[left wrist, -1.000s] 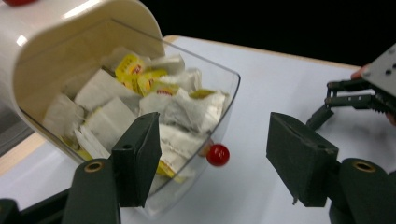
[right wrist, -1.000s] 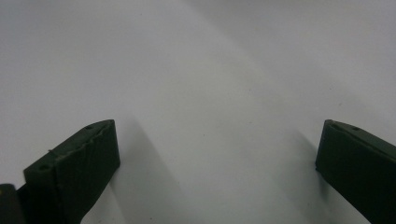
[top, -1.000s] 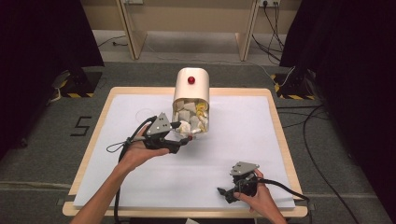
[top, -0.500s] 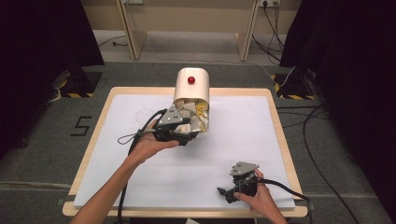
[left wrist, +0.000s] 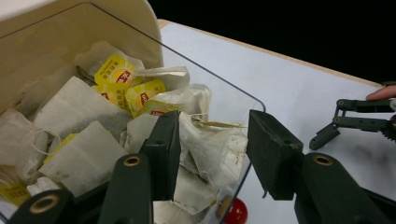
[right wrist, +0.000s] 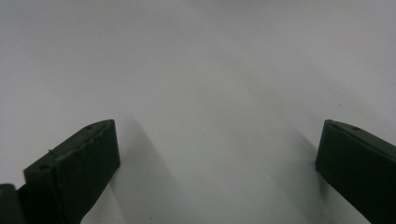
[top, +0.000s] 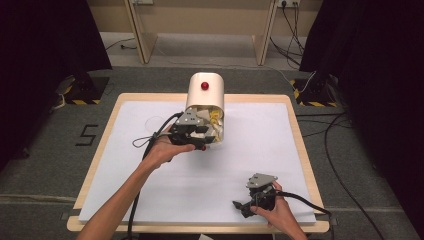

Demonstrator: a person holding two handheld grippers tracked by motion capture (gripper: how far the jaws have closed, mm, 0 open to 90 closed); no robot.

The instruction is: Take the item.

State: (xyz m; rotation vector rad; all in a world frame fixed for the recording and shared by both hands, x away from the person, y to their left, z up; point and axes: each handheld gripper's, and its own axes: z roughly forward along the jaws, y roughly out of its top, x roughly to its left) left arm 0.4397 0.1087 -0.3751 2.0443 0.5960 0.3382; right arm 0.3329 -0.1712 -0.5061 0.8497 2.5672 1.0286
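One cream dispenser at bench centre, one red knob, tea bags uncounted, yellow tags unreadable. Your left gripper fingers have been closing around a bag; your right gripper gapes wide, empty.

The table has a wooden rim and a white sheet covers almost all of its top. A cream container with tea bags lies on the sheet, near the table's far edge.

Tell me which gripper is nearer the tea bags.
Left. The left gripper is at the tea bags, jaws around one; the right gripper rests near the table's front edge.
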